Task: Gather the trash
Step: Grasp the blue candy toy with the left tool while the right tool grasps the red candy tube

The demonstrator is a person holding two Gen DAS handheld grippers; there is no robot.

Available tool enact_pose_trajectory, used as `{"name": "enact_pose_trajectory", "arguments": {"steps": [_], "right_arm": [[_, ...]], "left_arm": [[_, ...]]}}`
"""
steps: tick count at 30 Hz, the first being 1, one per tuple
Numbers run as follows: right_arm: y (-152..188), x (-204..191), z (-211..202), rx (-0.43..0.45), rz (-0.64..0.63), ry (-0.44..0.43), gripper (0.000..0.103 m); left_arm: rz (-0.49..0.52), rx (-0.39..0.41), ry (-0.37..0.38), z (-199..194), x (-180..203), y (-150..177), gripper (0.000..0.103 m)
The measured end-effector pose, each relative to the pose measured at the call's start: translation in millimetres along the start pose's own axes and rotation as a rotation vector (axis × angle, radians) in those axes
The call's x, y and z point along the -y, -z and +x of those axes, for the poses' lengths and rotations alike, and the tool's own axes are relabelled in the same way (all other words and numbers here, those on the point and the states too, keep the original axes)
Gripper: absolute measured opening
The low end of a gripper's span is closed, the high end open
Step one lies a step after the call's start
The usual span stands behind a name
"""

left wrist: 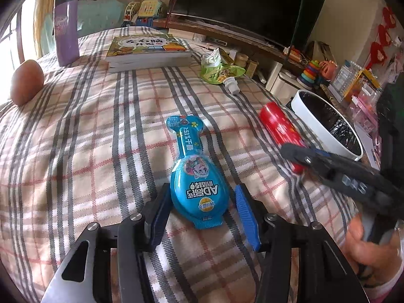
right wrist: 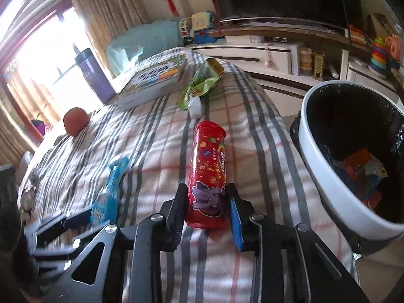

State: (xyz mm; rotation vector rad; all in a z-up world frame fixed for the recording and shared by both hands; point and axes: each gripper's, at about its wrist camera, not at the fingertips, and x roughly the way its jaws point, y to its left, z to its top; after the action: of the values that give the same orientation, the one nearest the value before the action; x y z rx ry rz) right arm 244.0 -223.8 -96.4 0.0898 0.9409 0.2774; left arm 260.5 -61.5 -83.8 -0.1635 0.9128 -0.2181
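In the left wrist view, your right gripper [left wrist: 298,155] at centre right is motion-blurred and covers the near end of the red tube [left wrist: 279,128]; you cannot tell there how its fingers sit. The hand [left wrist: 366,237] at lower right is blurred and cut by the frame edge. The bin [left wrist: 318,123] is cut off behind that gripper.

In the right wrist view, your left gripper [right wrist: 63,219] at lower left is smeared and hides the wide end of the blue packet [right wrist: 108,192]. The bin's far rim runs out of frame at right. The contents of the bin are too dim to identify.
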Motion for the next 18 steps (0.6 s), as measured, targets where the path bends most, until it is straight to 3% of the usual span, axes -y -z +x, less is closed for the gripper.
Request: {"name": "enact_pose_trajectory", "arguments": {"steps": [12, 18], "right_arm": [[15, 5, -18, -0.006, -0.006, -0.025, 0.031], [14, 13, -14, -0.009, 0.039, -0.046, 0.036]], "left_arm": [[0.037, -0.002, -0.031, -1, 8, 0, 0.044], [0.03, 0.001, -0.01, -5, 8, 4, 0.044]]}}
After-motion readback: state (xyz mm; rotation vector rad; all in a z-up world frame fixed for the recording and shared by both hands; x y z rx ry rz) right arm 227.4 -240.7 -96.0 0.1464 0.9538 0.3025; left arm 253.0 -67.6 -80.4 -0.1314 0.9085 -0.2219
